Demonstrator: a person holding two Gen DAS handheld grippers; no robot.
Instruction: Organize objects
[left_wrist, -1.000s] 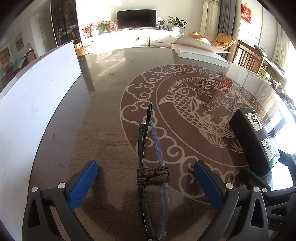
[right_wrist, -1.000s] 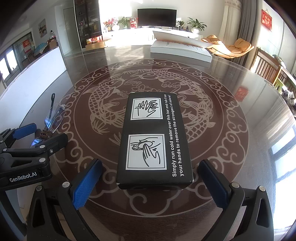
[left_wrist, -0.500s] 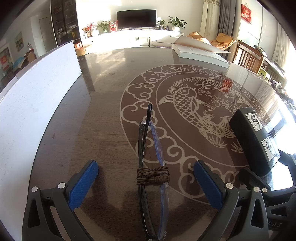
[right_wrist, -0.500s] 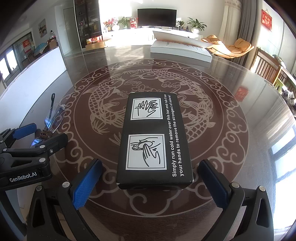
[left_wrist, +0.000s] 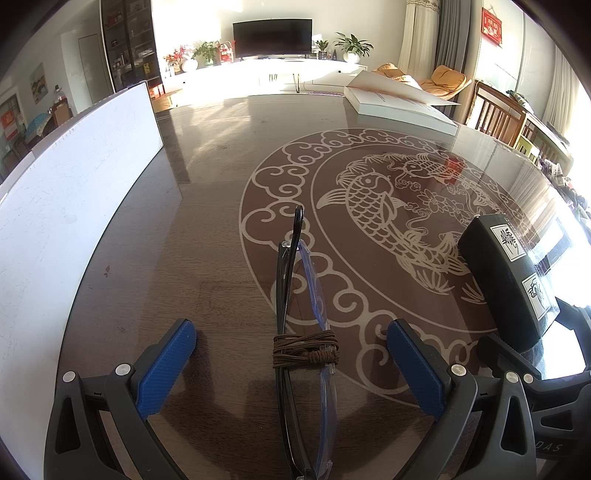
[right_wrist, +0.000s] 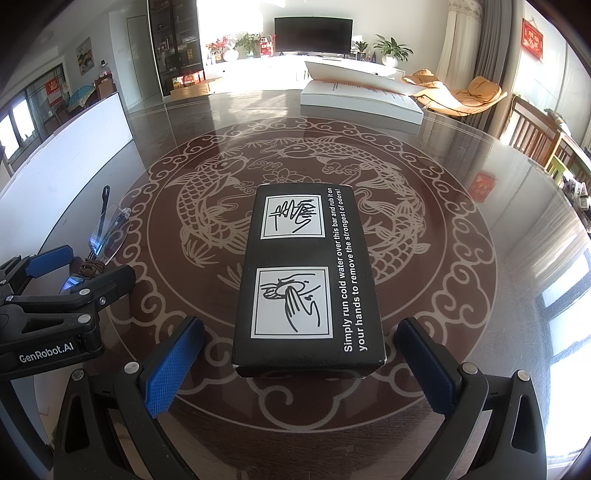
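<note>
Between my left fingers (left_wrist: 291, 360), spread wide, folded glasses (left_wrist: 299, 314) with a brown cord (left_wrist: 304, 349) lie on the tabletop (left_wrist: 207, 206) near its left edge, untouched. Ahead of my right fingers (right_wrist: 301, 363), also spread, a black box (right_wrist: 308, 277) rests mid-tabletop, ungripped.

No movement to call in this stretch: in both wrist views nothing shifts from a second ago. The left gripper (left_wrist: 291, 363) is exactly where it was, jaws spread either side of the glasses (left_wrist: 301, 325), and the right gripper (right_wrist: 301, 360) likewise around the black box (right_wrist: 308, 275).
</note>
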